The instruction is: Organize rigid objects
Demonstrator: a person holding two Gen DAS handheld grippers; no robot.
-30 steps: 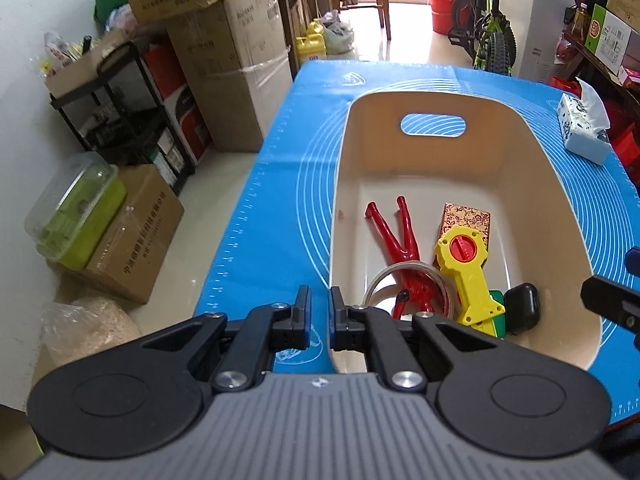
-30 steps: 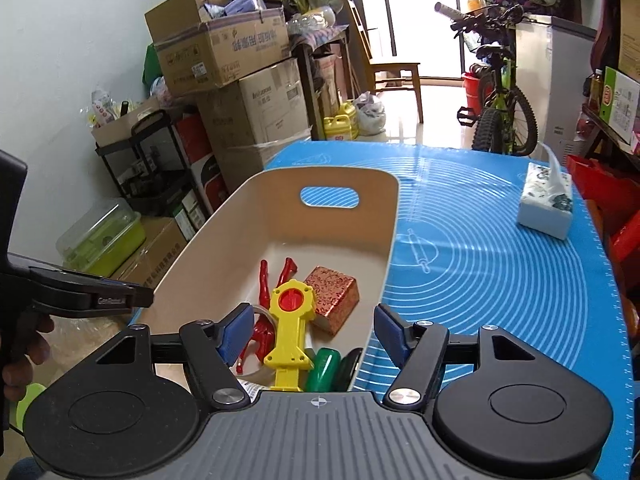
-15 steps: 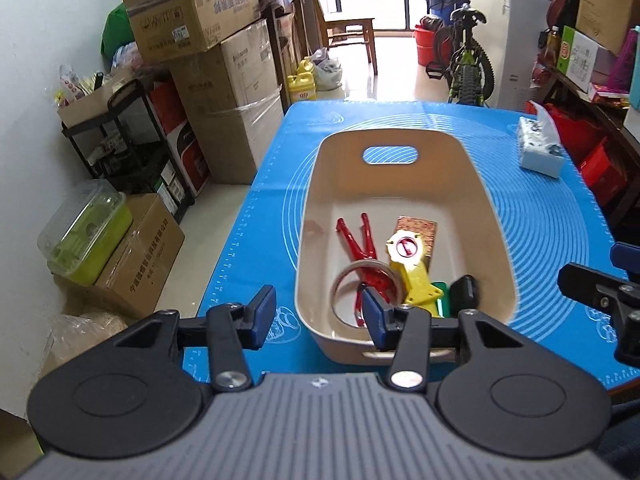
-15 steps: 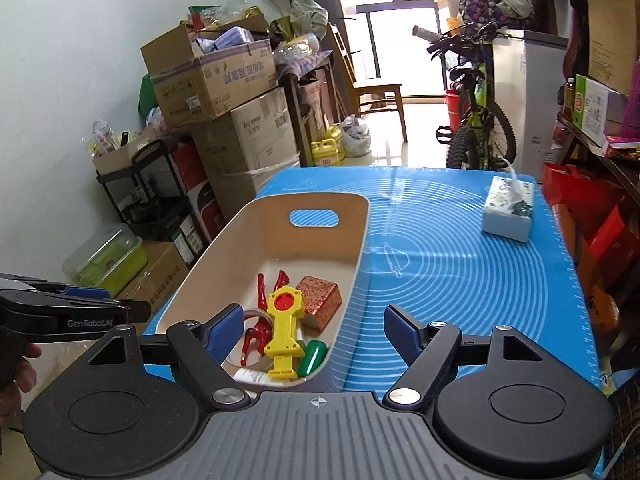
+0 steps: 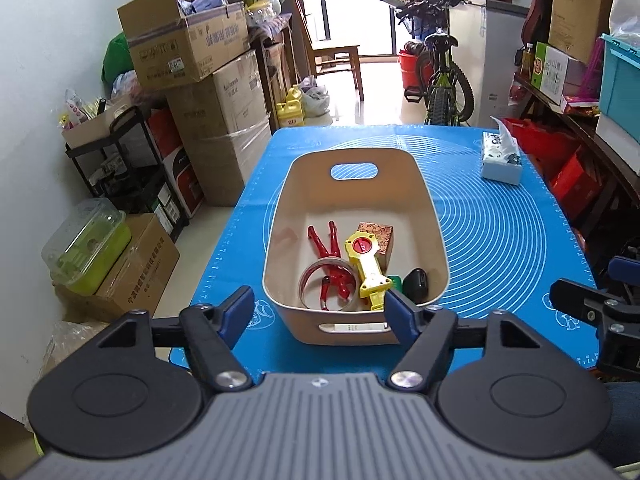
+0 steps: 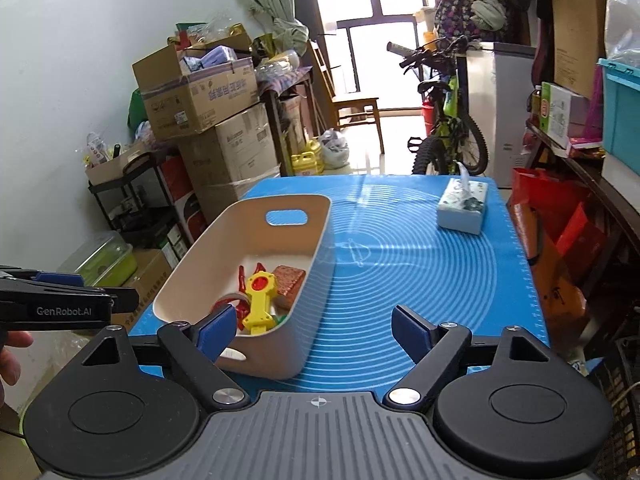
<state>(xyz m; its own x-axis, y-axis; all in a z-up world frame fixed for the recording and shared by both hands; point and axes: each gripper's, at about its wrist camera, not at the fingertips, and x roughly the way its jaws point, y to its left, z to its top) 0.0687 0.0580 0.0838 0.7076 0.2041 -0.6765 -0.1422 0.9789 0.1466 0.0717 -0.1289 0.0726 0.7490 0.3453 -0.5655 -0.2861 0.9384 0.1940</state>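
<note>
On the surface (image 5: pixel 500 240), covered by a blue silicone mat printed with white rings, we see a cream plastic basket with oval handle cut-outs (image 5: pixel 434 240) already holding the rigid objects: a yellow plastic tool with a red dial (image 5: pixel 366 266), red-handled pliers (image 5: pixel 334 264), a clear roll of tape (image 5: pixel 308 284), a small patterned brown box (image 5: pixel 378 236), a green piece (image 5: pixel 394 281) and a black rounded case (image 5: pixel 415 282). A white tissue pack (image 5: pixel 502 160) sits well apart, near the far right corner. Our left hand-held gripper (image 5: pixel 318 307) and right hand-held gripper (image 6: pixel 314 326) both hover near the basket's front end, jaws opening and nothing between them. We judge the sorting close to done; next comes checking for anything left outside the basket.
</note>
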